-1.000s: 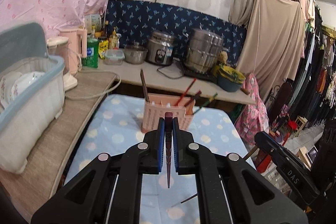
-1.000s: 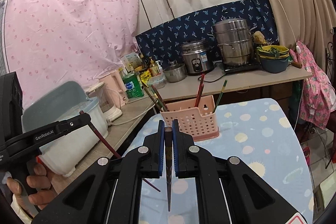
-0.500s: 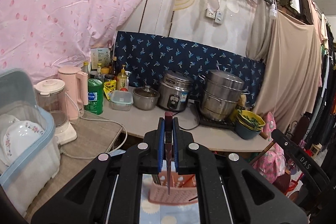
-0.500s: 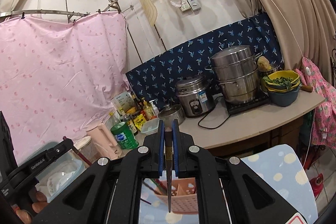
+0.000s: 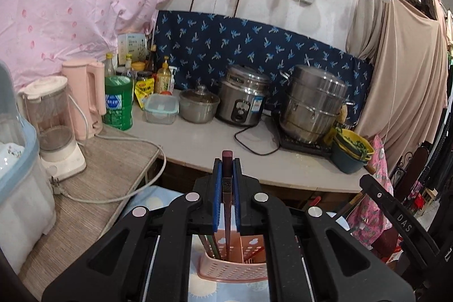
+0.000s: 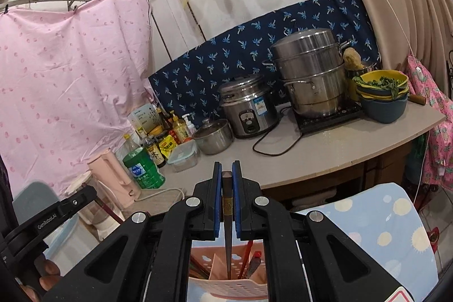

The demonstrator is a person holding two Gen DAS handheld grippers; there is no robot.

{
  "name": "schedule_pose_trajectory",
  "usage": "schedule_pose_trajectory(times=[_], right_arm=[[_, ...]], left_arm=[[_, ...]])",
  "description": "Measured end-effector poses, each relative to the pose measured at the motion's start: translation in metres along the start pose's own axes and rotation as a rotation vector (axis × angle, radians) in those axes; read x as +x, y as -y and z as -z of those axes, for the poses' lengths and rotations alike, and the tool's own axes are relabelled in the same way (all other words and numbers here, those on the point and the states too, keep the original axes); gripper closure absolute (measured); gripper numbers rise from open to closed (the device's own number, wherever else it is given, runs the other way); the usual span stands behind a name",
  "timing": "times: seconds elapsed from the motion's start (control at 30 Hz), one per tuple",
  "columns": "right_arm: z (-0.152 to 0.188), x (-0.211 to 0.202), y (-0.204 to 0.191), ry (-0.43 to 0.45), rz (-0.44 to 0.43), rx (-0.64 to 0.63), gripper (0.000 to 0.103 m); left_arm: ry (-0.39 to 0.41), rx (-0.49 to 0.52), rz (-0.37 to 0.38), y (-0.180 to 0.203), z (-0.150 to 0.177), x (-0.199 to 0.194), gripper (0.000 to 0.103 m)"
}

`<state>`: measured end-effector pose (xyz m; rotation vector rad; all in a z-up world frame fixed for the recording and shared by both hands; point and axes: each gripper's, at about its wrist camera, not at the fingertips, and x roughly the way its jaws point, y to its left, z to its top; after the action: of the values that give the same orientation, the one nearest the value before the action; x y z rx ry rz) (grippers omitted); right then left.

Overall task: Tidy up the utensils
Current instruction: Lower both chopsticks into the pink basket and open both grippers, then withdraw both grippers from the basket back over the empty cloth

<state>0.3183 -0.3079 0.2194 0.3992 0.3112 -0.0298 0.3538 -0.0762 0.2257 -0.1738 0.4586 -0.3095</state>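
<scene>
My left gripper [image 5: 227, 169] is shut on a dark red chopstick [image 5: 226, 205] that hangs point down into the pink perforated utensil basket [image 5: 235, 269]. My right gripper [image 6: 226, 174] is shut on a brown chopstick [image 6: 228, 220] whose tip reaches down into the same basket [image 6: 226, 286]. Several red and dark chopsticks [image 6: 249, 259] stand in the basket. The basket sits on a blue spotted tabletop [image 6: 382, 222]. The left gripper also shows at the left of the right wrist view [image 6: 56, 212], and the right gripper at the right of the left wrist view [image 5: 396, 214].
A counter [image 5: 198, 143] behind holds a rice cooker [image 5: 243, 101], a steel steamer pot [image 5: 311, 104], a small pot [image 5: 198, 104], bottles, a pink kettle [image 5: 87, 95] and a blender [image 5: 53, 126]. A dish bin [image 5: 17, 174] stands at left. Clothes hang at right.
Both grippers have moved toward and above the basket and tilted up, so the basket has dropped to the bottom of each view. The chopstick tips now point into it.
</scene>
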Motion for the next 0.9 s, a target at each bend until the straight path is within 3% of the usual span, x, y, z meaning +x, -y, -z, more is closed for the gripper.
schedule_pose_trajectory(times=[0.1, 0.3, 0.57, 0.67, 0.73, 0.9], right_arm=[[0.013, 0.010, 0.000, -0.048, 0.000, -0.014, 0.095], [0.024, -0.008, -0.003, -0.050, 0.010, -0.048, 0.080], [0.034, -0.046, -0.011, -0.049, 0.000, -0.070, 0.077], [0.043, -0.061, -0.016, -0.059, -0.005, -0.089, 0.077], [0.050, -0.071, -0.019, -0.070, -0.012, -0.097, 0.077], [0.069, -0.094, -0.026, -0.096, -0.024, -0.116, 0.077]], left_arm=[[-0.040, -0.009, -0.017, -0.001, 0.010, 0.008, 0.093], [-0.040, 0.012, -0.041, -0.003, 0.024, -0.006, 0.067], [-0.030, 0.067, -0.048, 0.007, 0.040, -0.040, 0.067], [-0.033, 0.084, -0.050, 0.010, 0.048, -0.051, 0.064], [-0.032, 0.103, -0.073, 0.012, 0.054, -0.059, 0.055], [-0.040, 0.121, -0.081, 0.013, 0.068, -0.078, 0.055]])
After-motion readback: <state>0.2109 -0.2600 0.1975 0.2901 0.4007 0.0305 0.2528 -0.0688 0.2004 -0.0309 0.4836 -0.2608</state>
